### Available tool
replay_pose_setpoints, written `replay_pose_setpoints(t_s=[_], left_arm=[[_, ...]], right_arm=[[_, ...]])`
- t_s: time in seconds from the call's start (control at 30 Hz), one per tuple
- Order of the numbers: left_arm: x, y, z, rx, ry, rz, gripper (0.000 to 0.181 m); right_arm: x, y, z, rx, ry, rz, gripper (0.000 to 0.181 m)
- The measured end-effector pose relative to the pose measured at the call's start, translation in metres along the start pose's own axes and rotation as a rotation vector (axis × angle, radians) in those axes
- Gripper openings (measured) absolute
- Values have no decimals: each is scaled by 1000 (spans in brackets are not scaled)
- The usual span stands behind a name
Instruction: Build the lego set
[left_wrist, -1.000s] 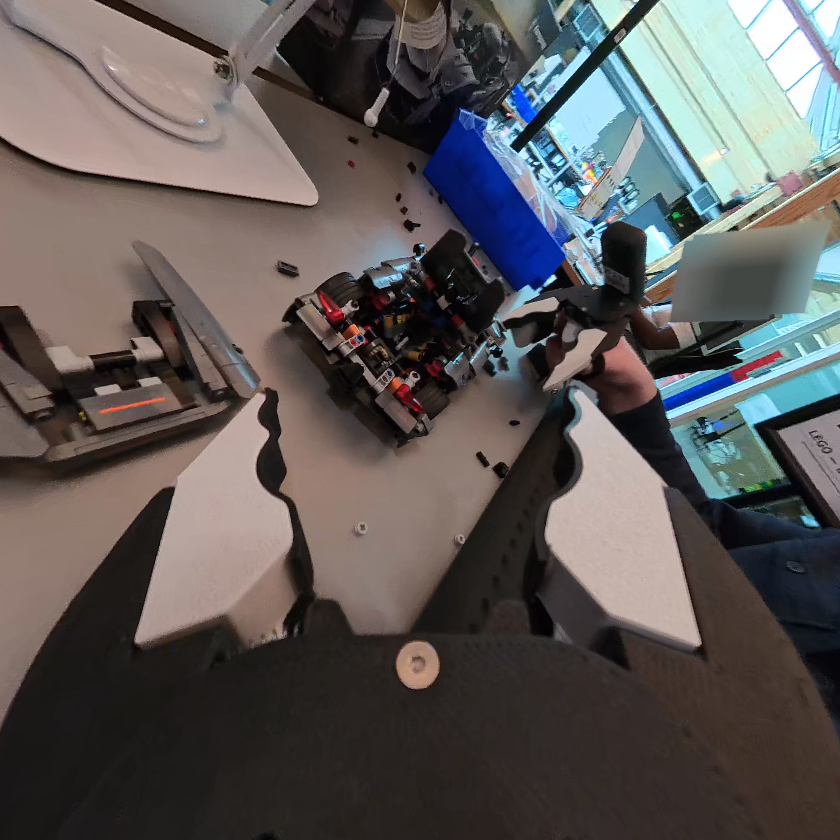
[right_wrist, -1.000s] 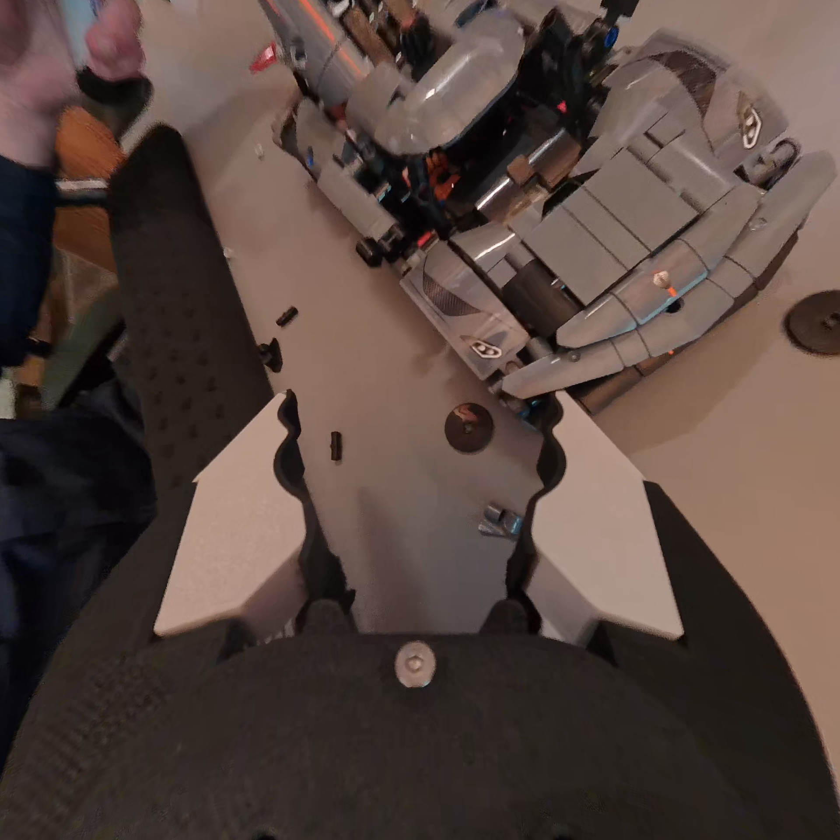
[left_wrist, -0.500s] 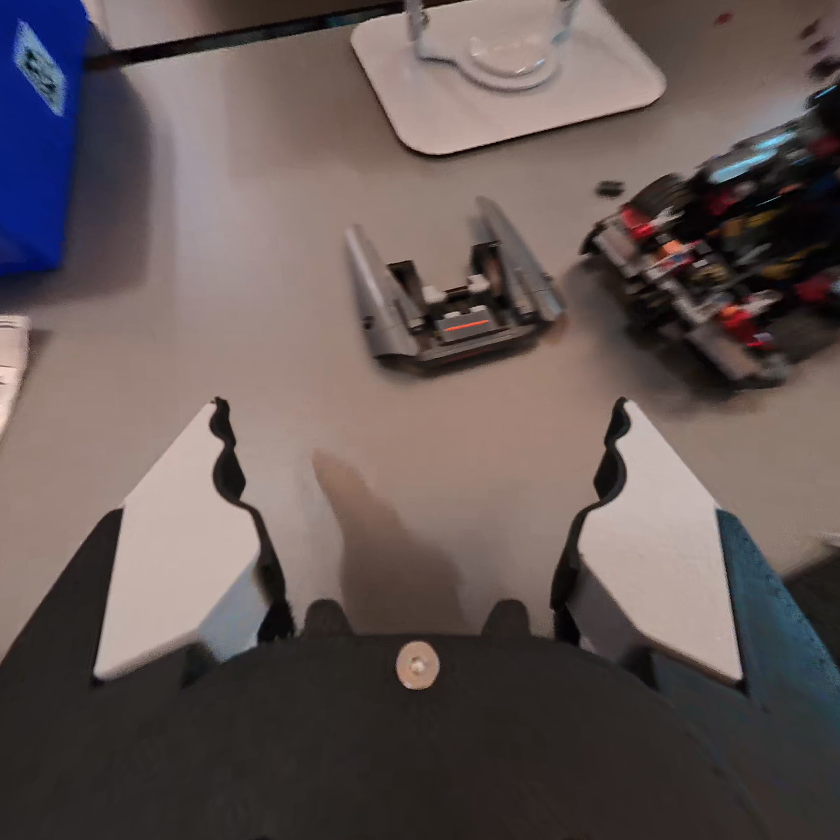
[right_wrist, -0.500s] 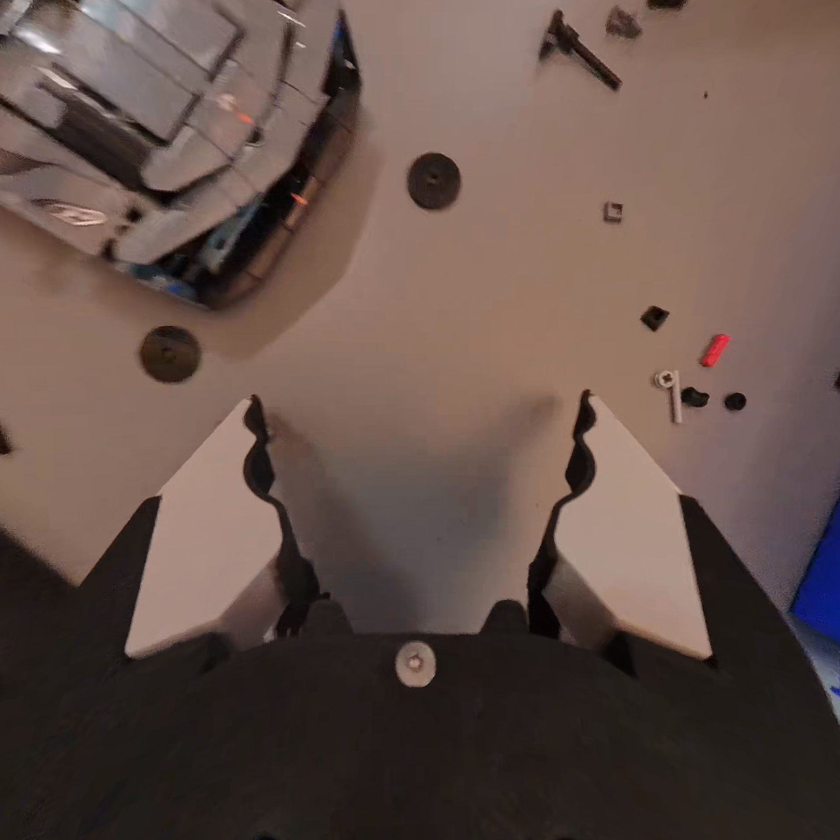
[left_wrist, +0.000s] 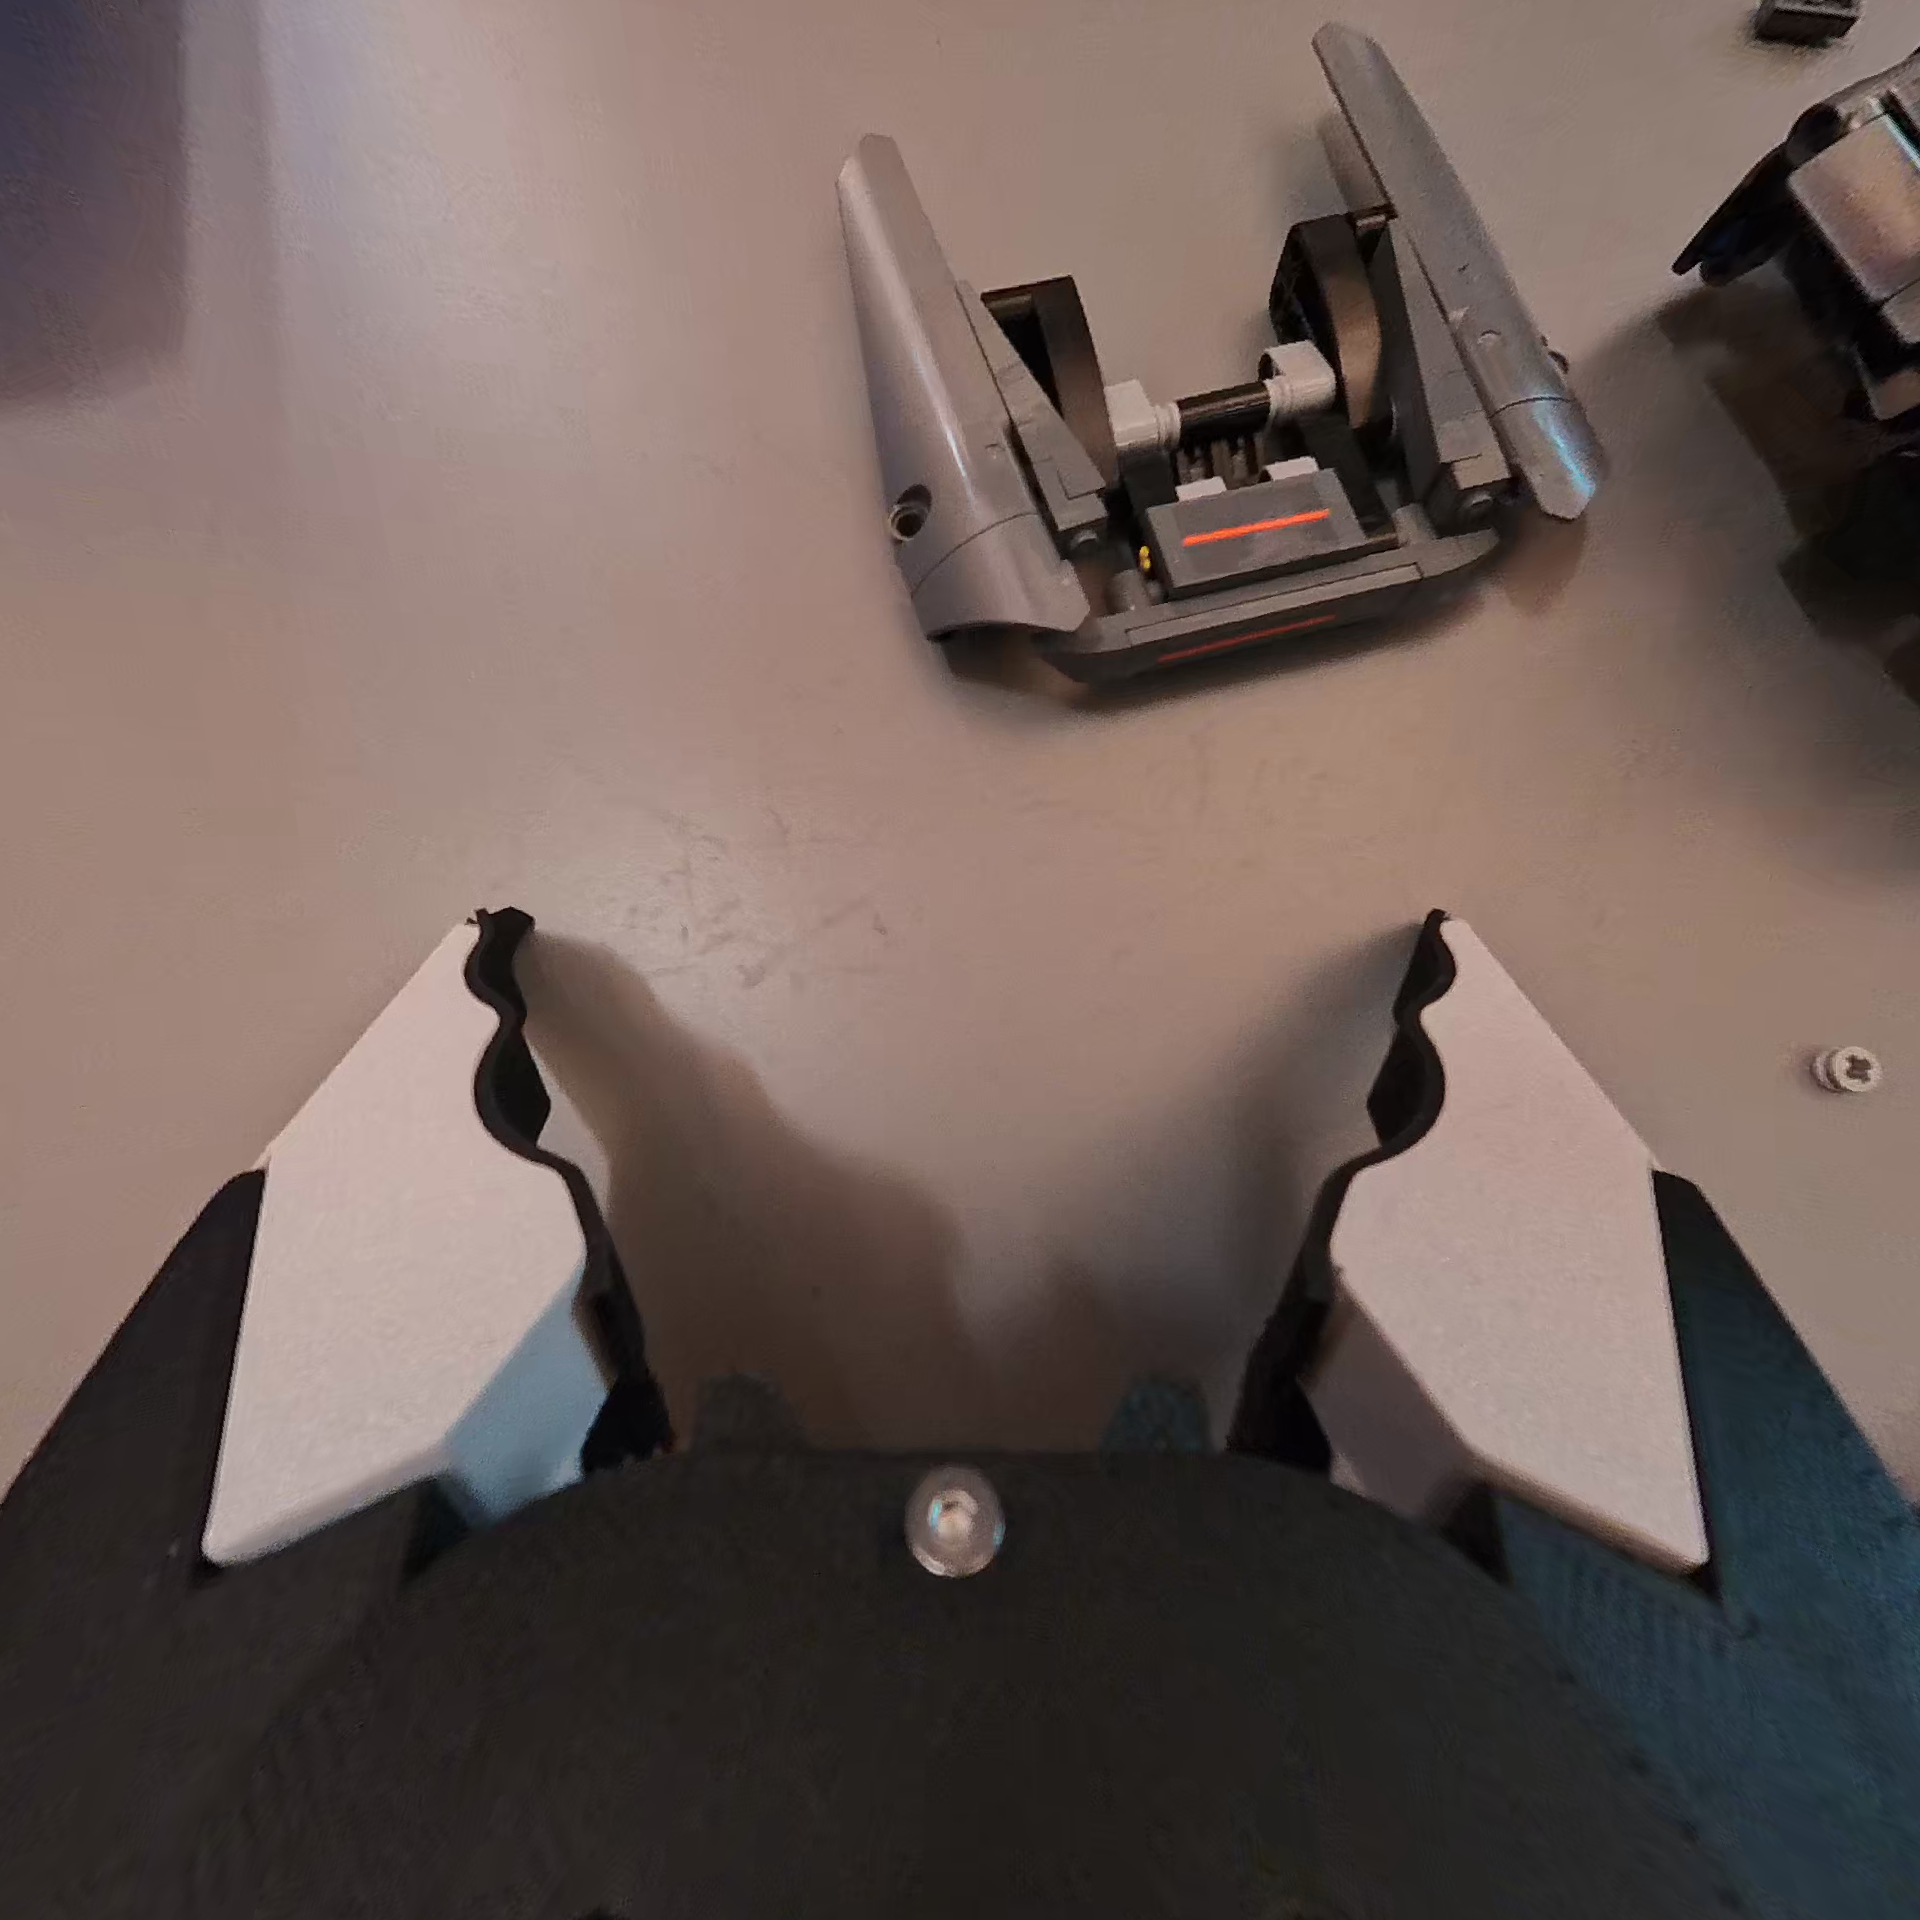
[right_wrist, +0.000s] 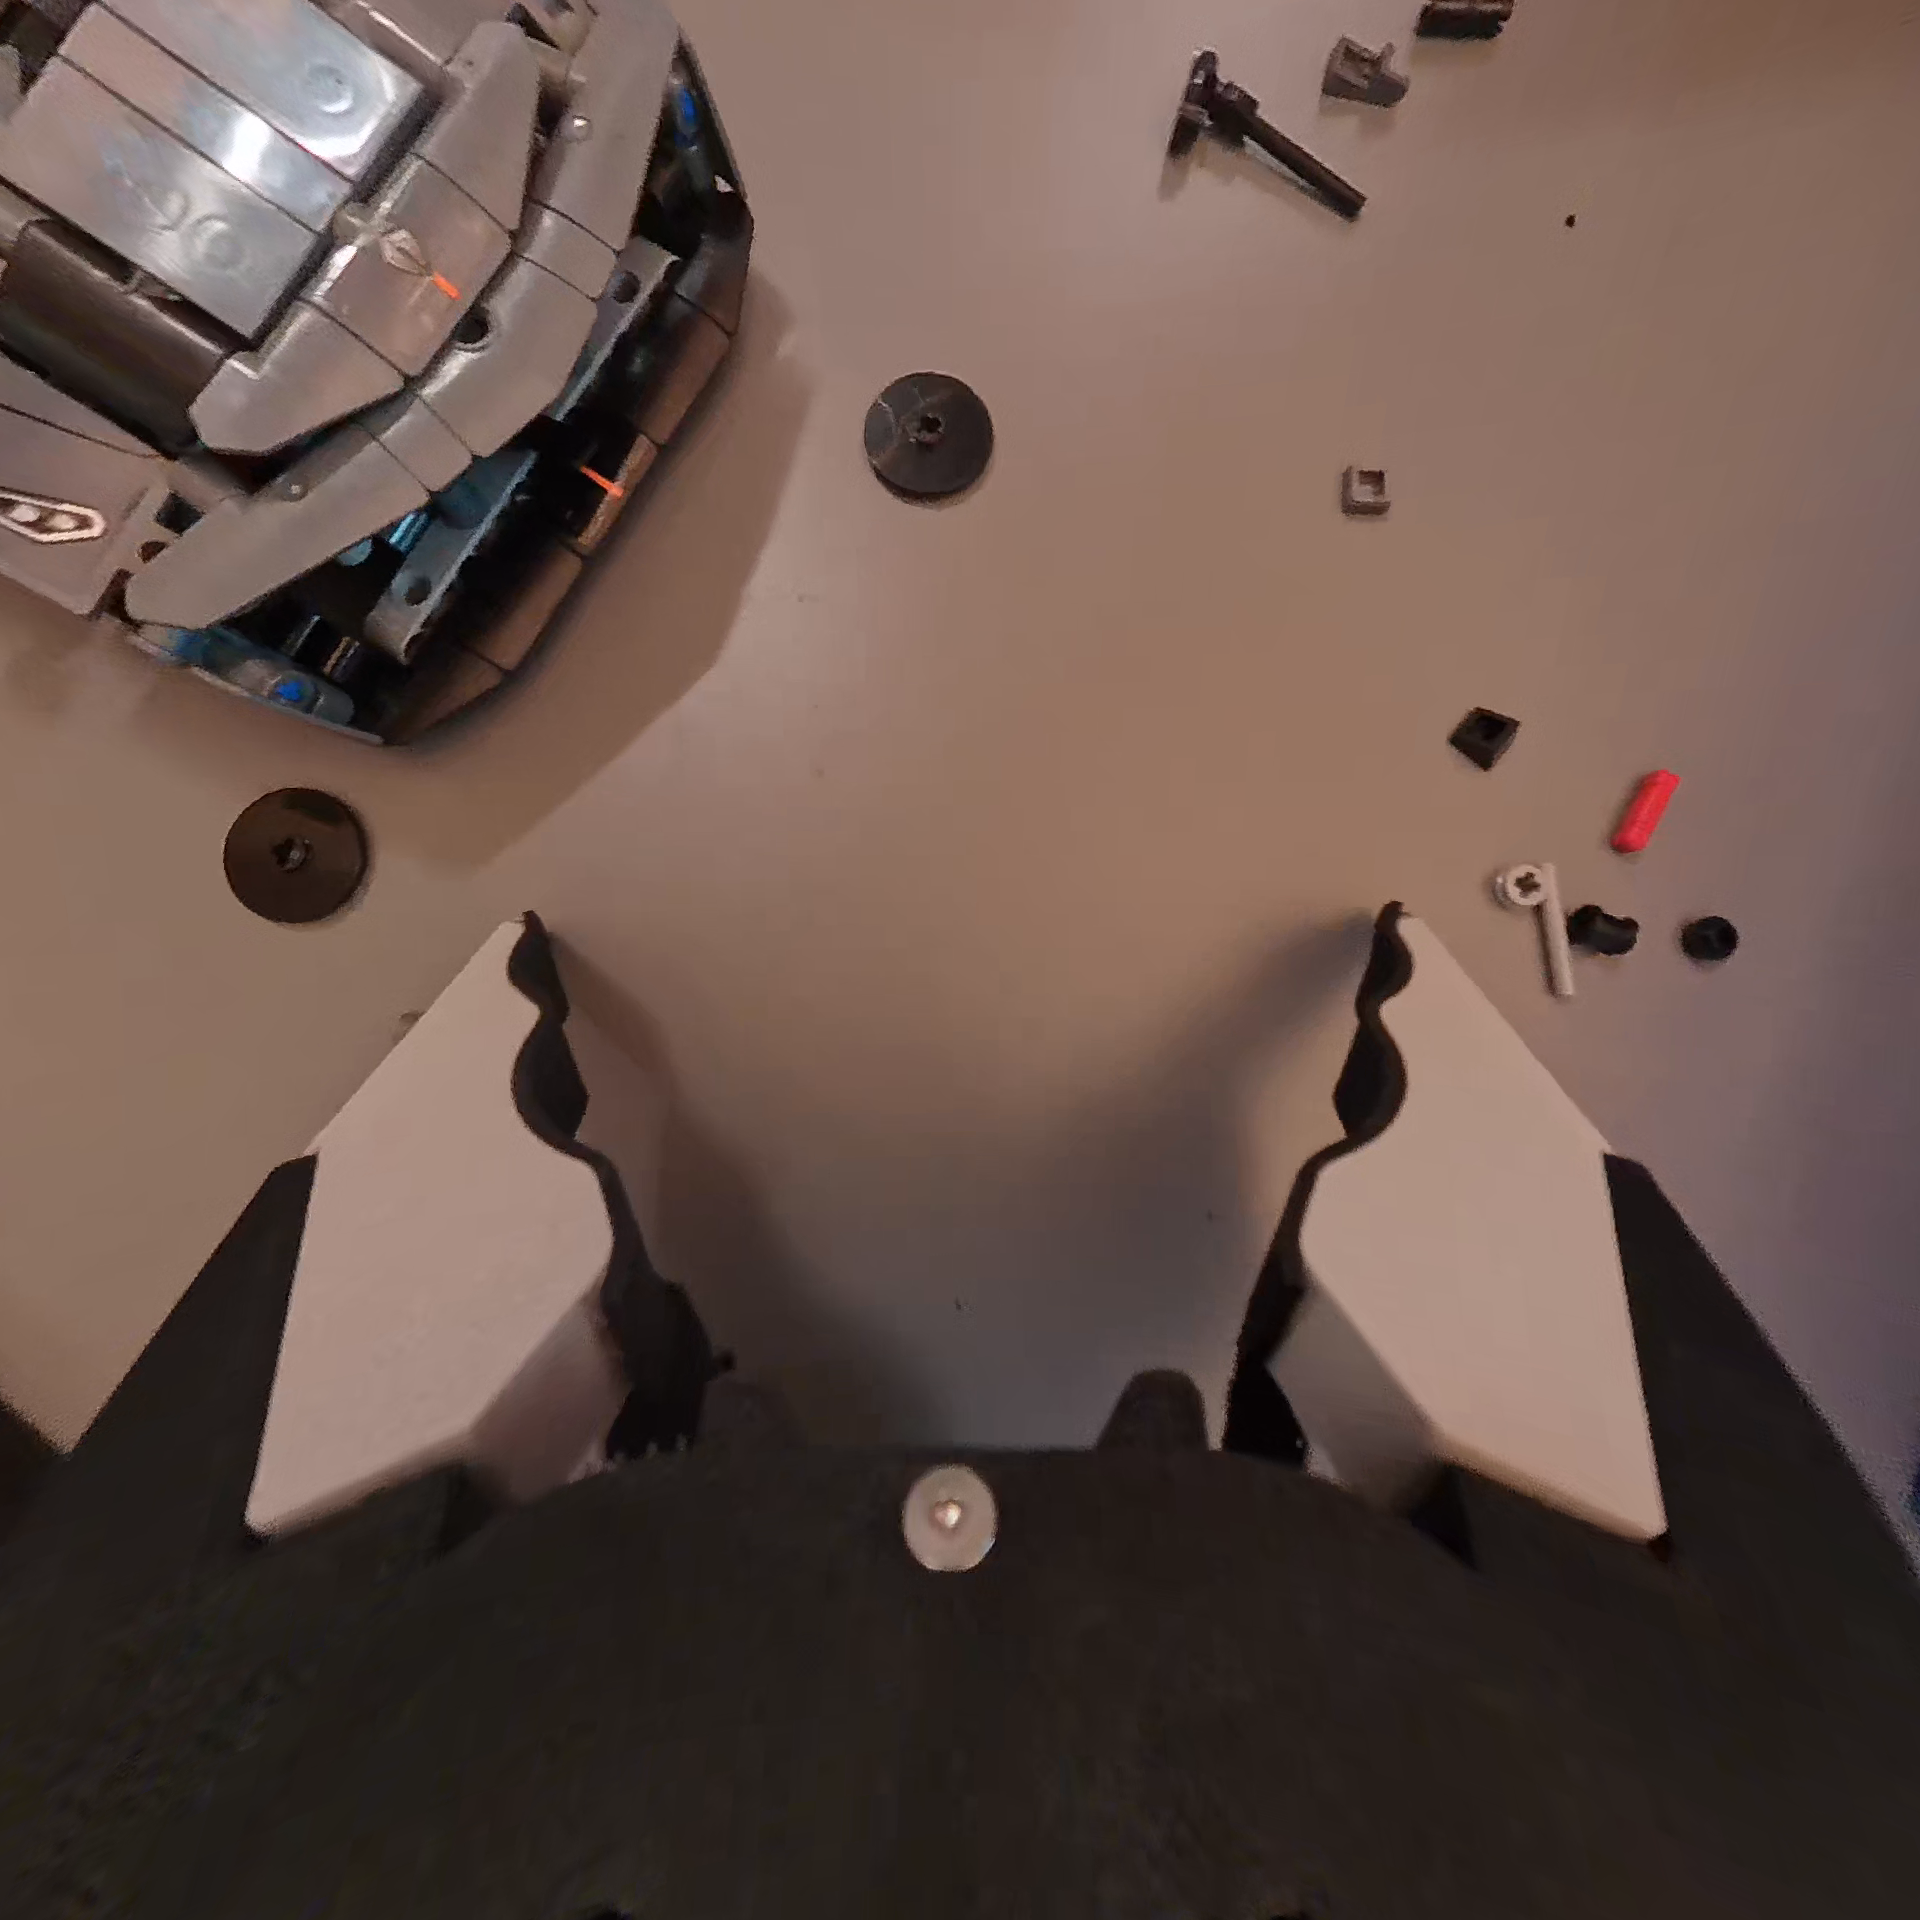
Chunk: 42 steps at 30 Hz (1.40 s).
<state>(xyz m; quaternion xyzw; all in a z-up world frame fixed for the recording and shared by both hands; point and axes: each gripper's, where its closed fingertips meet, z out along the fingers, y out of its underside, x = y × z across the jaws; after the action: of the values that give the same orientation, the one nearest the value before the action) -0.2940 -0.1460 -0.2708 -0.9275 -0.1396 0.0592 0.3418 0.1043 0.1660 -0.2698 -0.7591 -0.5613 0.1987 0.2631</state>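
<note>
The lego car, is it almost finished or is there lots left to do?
Partly done. The grey car body is mostly built. A grey rear section lies apart from it on the table, not joined yet. Nothing is in hand: the left gripper and right gripper both have empty, open jaws. Left over: two black discs, a red piece and other loose bits.

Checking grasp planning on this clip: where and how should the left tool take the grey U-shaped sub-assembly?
Probably across its closed rear end, where the red-striped block joins both grey fins into one solid span. Come straight ahead from the left tool, whose jaws stand wide open; the fins taper and splay at the far end, a poorer hold.
</note>
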Motion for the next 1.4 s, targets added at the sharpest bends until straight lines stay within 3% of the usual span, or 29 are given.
replay_pose_setpoints(t_s=[0.1, 0.2, 1.4], left_arm=[[1, 0, 0, 0, 2, 2, 158], [0, 0, 0, 1, 2, 2, 158], [13, -8, 3, 15, -3, 0, 159]], right_arm=[[6, 0, 3, 17, 8, 27, 156], [6, -2, 3, 72, 6, 21, 155], [6, -8, 8, 89, -1, 22, 157]])
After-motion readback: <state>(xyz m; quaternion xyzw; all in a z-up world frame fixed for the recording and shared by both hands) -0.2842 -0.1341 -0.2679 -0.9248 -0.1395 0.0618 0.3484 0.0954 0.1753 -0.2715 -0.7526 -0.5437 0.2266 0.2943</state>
